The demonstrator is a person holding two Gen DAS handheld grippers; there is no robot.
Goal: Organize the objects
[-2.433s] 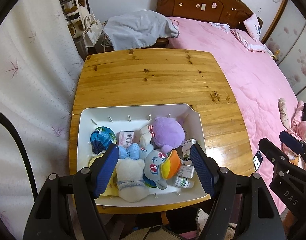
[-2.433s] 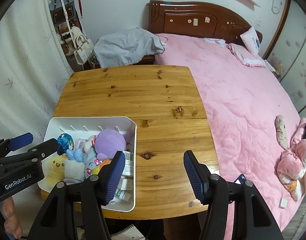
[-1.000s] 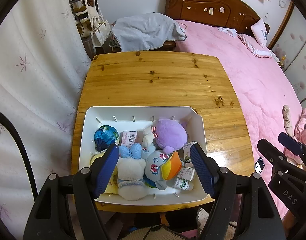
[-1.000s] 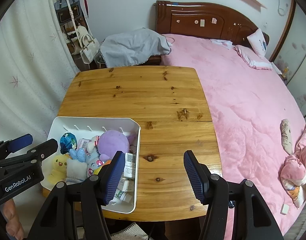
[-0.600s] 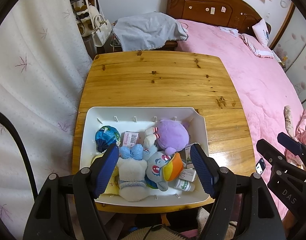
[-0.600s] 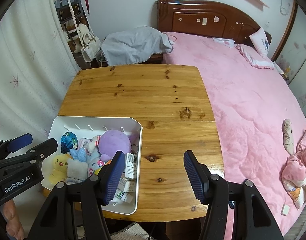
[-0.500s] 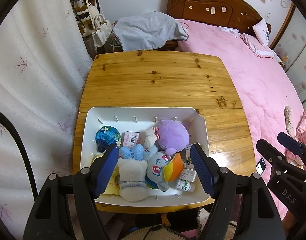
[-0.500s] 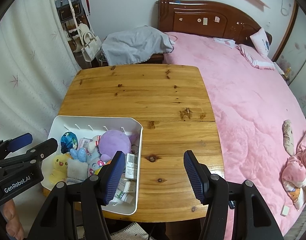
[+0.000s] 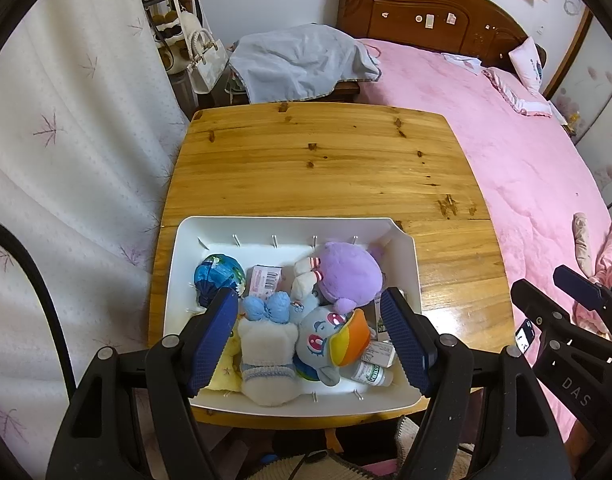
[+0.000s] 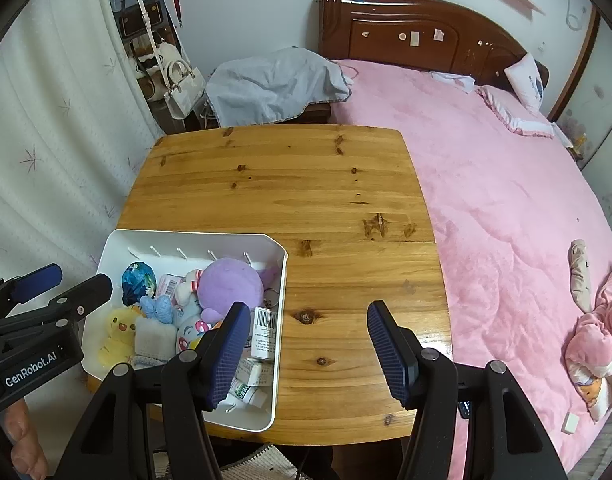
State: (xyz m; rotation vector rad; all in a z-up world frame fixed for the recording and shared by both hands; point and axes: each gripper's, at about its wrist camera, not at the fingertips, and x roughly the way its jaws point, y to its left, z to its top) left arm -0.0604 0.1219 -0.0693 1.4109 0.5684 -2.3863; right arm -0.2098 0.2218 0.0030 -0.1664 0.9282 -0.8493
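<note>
A white bin (image 9: 401,240) (image 10: 114,248) sits at the near left of a wooden table (image 9: 317,168) (image 10: 282,184). It holds a purple plush (image 9: 345,272) (image 10: 230,284), a blue plush with an orange patch (image 9: 329,336), a white plush with a blue bow (image 9: 266,336), a yellow chick plush (image 10: 116,332), a blue ball (image 9: 218,276) (image 10: 136,282), and small medicine boxes and bottles (image 9: 371,372) (image 10: 264,332). My left gripper (image 9: 313,340) is open above the bin. My right gripper (image 10: 307,348) is open above bare table right of the bin.
A pink bed (image 10: 505,208) with a wooden headboard (image 10: 417,36) runs along the table's right side. A grey cloth (image 10: 266,84) lies beyond the far edge. A white curtain (image 9: 66,140) hangs at left, with handbags (image 10: 178,84) behind it. Plush toys (image 10: 593,320) lie on the bed.
Both grippers have pulled back and risen a little, so the table and bin look smaller and farther. Nothing in the bin has moved. Both grippers stay open.
</note>
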